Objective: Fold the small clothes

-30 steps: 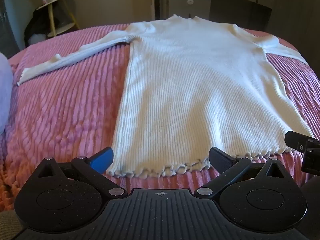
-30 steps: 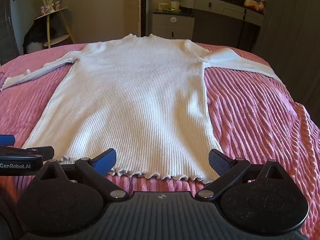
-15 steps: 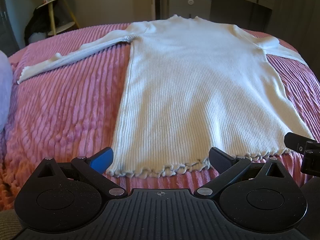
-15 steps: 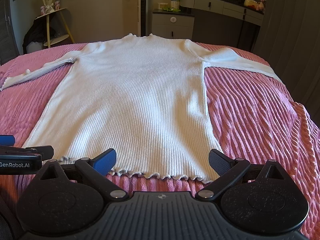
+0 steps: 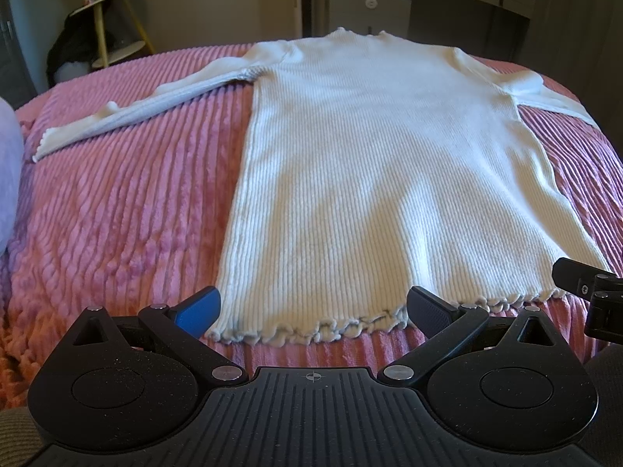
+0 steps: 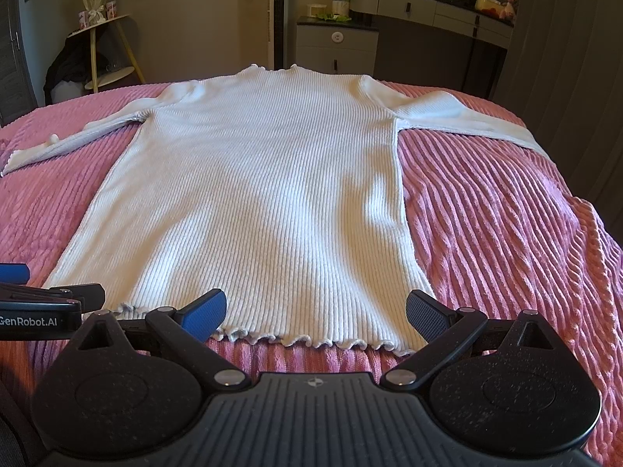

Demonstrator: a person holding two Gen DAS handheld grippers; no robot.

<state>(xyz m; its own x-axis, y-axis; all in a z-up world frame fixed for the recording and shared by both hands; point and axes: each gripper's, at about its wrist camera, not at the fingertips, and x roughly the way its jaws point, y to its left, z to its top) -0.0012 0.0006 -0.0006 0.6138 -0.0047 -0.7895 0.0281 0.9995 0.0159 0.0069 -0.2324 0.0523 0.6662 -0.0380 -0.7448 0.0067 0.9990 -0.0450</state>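
A white ribbed long-sleeved top (image 5: 373, 179) lies flat on the pink bedspread (image 5: 128, 210), collar far, frilled hem near, both sleeves spread out sideways. It also shows in the right wrist view (image 6: 264, 194). My left gripper (image 5: 313, 309) is open and empty, just in front of the hem's left half. My right gripper (image 6: 315, 311) is open and empty, just in front of the hem's right half. Each gripper shows at the edge of the other's view.
The pink ribbed bedspread (image 6: 498, 210) drops off at the right edge. A lilac pillow (image 5: 7, 179) lies at the far left. A small round side table (image 6: 101, 46), a white cabinet (image 6: 335, 46) and a dark dresser (image 6: 440, 31) stand beyond the bed.
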